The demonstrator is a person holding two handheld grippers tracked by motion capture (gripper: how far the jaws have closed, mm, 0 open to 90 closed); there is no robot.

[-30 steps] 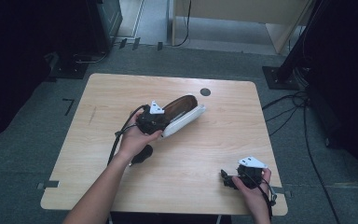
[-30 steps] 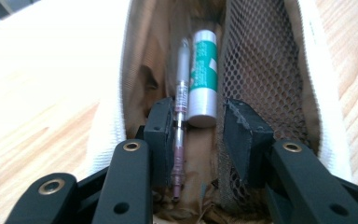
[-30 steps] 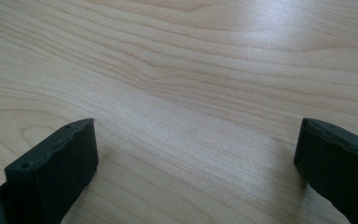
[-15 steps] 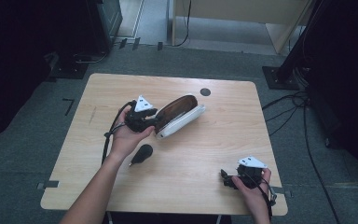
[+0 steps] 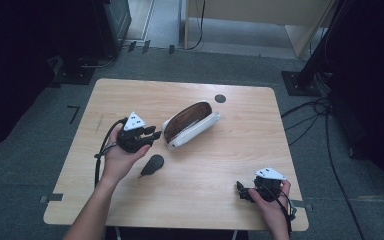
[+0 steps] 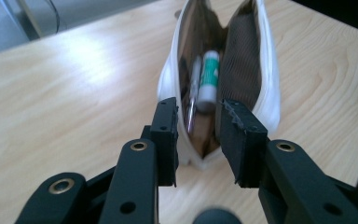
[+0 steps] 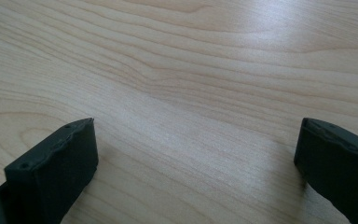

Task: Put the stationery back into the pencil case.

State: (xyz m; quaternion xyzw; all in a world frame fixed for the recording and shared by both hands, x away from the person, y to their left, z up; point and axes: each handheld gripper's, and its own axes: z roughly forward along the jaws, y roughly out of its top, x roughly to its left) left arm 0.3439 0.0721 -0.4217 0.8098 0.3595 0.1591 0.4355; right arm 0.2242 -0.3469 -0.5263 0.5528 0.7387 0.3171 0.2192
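Note:
A white pencil case (image 5: 190, 125) lies open at the middle of the table, its brown lining showing. In the left gripper view the pencil case (image 6: 263, 60) holds a green-and-white tube (image 6: 209, 79) and a slim pen (image 6: 193, 88). My left gripper (image 5: 155, 135) hovers just left of the case's near end. The left gripper's (image 6: 198, 109) jaws have just been closing a little, stand open, and have nothing between them. My right gripper (image 5: 241, 190) rests near the front right corner. Its jaws (image 7: 196, 130) are spread wide over bare wood.
A small black oval object (image 5: 155, 163) lies on the table (image 5: 230, 155) just in front of the left hand. A dark round grommet (image 5: 220, 98) sits near the far edge. Cables and stand bases lie on the floor around the table.
The left hand has drawn back to the left, away from the pencil case's end. The case stays open where it lay. The right hand has not moved.

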